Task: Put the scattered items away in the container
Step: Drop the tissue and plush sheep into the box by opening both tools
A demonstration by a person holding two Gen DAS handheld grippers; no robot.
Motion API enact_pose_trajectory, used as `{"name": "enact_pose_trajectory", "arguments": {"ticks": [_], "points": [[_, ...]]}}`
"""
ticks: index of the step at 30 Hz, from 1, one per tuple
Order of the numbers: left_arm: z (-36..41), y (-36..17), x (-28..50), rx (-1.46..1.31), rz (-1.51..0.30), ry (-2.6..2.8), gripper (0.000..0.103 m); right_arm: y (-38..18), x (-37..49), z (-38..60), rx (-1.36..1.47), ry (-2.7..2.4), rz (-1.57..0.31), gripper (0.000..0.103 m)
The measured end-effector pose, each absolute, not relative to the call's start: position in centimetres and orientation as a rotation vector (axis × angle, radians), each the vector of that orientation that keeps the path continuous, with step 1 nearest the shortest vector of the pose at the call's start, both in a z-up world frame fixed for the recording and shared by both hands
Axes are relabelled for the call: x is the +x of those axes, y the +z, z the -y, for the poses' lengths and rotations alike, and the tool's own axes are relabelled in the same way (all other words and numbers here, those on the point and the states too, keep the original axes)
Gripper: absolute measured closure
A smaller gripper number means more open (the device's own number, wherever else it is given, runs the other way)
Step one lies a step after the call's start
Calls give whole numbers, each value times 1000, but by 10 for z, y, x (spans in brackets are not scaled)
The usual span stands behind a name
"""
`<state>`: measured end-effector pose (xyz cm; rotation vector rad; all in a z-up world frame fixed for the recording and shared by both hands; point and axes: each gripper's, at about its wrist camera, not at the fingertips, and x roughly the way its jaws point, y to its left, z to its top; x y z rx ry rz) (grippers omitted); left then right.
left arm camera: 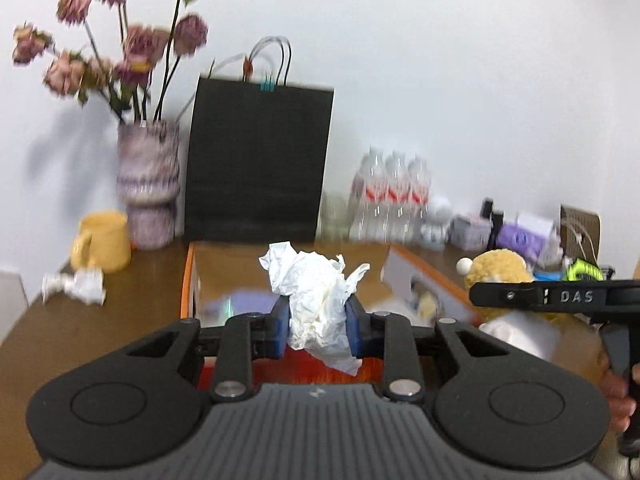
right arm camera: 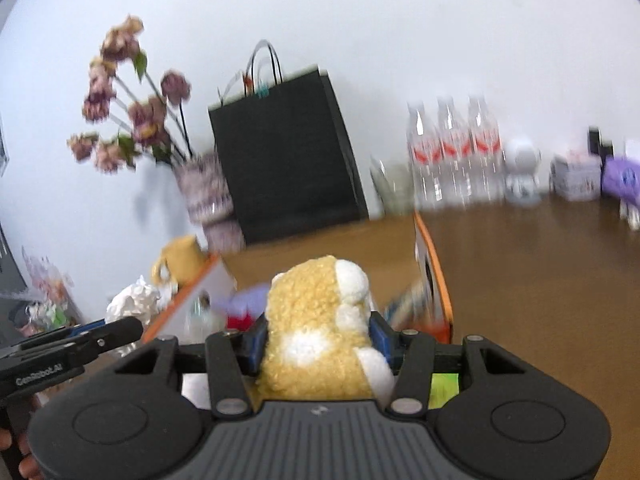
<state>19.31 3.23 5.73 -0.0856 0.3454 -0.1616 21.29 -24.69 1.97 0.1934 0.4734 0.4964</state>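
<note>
My left gripper (left arm camera: 316, 330) is shut on a crumpled white tissue (left arm camera: 316, 296) and holds it over the near edge of an open orange-edged cardboard box (left arm camera: 188, 276). My right gripper (right arm camera: 318, 338) is shut on a tan and white plush toy (right arm camera: 320, 332) and holds it just in front of the same box (right arm camera: 434, 276). The plush (left arm camera: 500, 270) and the right gripper show at the right of the left wrist view. The tissue (right arm camera: 134, 300) and the left gripper show at the left of the right wrist view. Several items lie blurred inside the box.
On the brown table (right arm camera: 540, 280) stand a yellow mug (left arm camera: 102, 242), a vase of dried flowers (left arm camera: 148, 184), a black paper bag (left arm camera: 258, 160), three water bottles (left arm camera: 392, 196) and small boxes (left arm camera: 524, 234) along the wall. Another crumpled tissue (left arm camera: 76, 286) lies near the mug.
</note>
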Motion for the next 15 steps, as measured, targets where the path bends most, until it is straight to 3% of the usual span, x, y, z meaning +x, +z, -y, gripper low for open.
{"name": "enact_pose_trajectory", "arguments": {"ticks": [6,15], "points": [[-41,67,245,-170,-343,-125,75,33,264,227,218,495,-452,55],[-54,38,312,-250,-443,-87,75,6,334,202,185,457,-523,54]]}}
